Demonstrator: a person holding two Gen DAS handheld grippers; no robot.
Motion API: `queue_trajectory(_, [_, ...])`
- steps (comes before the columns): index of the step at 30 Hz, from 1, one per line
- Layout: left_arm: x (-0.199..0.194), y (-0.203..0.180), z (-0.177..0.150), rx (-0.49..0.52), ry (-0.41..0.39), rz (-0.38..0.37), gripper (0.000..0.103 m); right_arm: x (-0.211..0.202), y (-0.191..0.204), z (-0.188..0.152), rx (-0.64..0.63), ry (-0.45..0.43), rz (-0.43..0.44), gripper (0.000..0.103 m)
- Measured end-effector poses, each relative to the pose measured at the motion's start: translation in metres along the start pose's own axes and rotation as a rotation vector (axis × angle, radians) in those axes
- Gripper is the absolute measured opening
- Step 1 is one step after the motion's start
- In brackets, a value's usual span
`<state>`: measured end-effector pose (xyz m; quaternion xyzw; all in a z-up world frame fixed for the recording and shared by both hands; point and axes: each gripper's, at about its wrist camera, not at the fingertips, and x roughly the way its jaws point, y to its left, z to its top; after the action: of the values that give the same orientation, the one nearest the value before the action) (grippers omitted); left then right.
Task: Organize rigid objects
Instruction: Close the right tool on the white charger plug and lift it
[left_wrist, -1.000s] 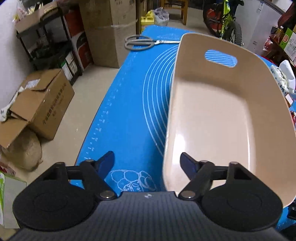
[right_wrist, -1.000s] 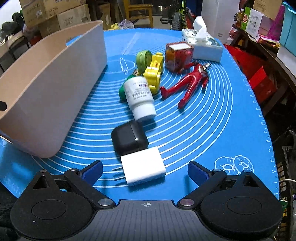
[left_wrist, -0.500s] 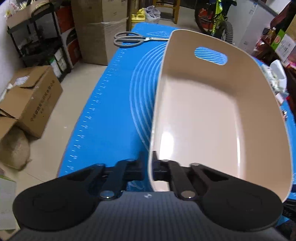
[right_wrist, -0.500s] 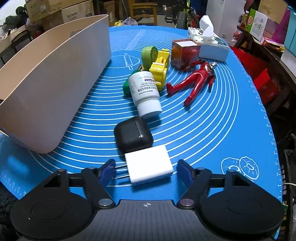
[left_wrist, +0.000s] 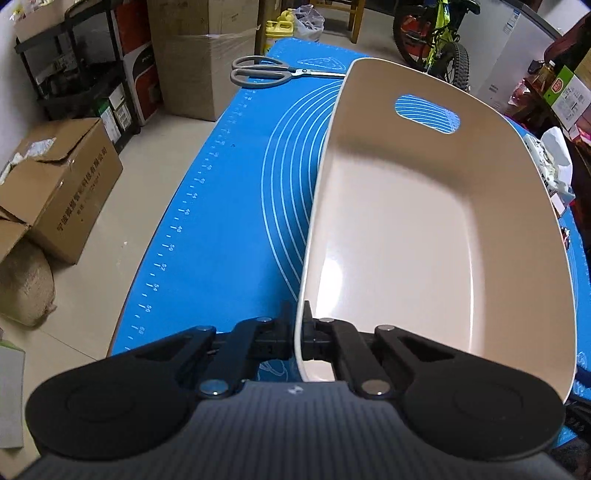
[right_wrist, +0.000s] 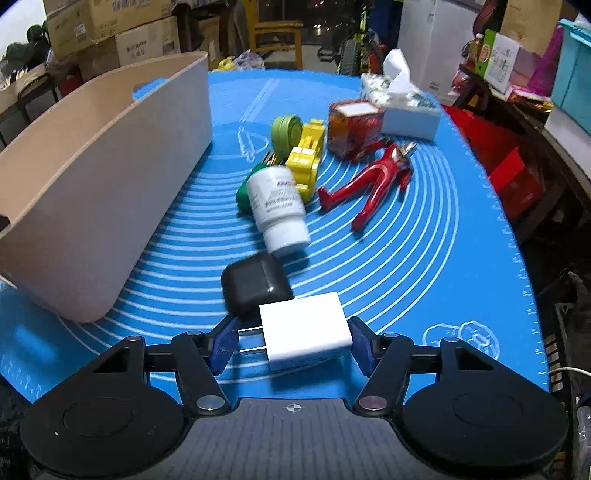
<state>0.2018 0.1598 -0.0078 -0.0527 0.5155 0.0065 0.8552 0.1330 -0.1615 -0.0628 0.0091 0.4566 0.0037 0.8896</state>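
My left gripper (left_wrist: 298, 325) is shut on the near left rim of the empty beige bin (left_wrist: 424, 236), one finger outside and one inside. The bin also shows in the right wrist view (right_wrist: 99, 184) at the left of the blue mat (right_wrist: 424, 277). My right gripper (right_wrist: 293, 343) is shut on the white plug adapter (right_wrist: 304, 334), pads touching its prongs and its right side; it appears lifted slightly off the mat. Beyond it lie a black earbud case (right_wrist: 255, 286), a white pill bottle (right_wrist: 280, 210), a yellow toy (right_wrist: 306, 157), a green tape roll (right_wrist: 286, 134) and a red figure (right_wrist: 376, 177).
Scissors (left_wrist: 266, 72) lie at the far end of the mat left of the bin. A red-orange cube box (right_wrist: 354, 127) and a tissue pack (right_wrist: 402, 103) stand at the back right. Cardboard boxes (left_wrist: 59, 192) sit on the floor left of the table.
My left gripper went from open to shut on the bin's rim. My right gripper closed from wide open onto the white plug adapter and moved forward a little.
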Motion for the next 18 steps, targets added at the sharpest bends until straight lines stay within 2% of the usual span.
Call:
queue_trajectory(9, [-0.001, -0.004, -0.003, 0.029, -0.013, 0.025, 0.006, -0.033, -0.006, 0.015, 0.043, -0.098, -0.023, 0.067])
queue_trajectory(18, [0.000, -0.005, -0.003, 0.022, -0.012, 0.028, 0.006, -0.071, 0.008, 0.069, 0.036, -0.249, 0.009, 0.067])
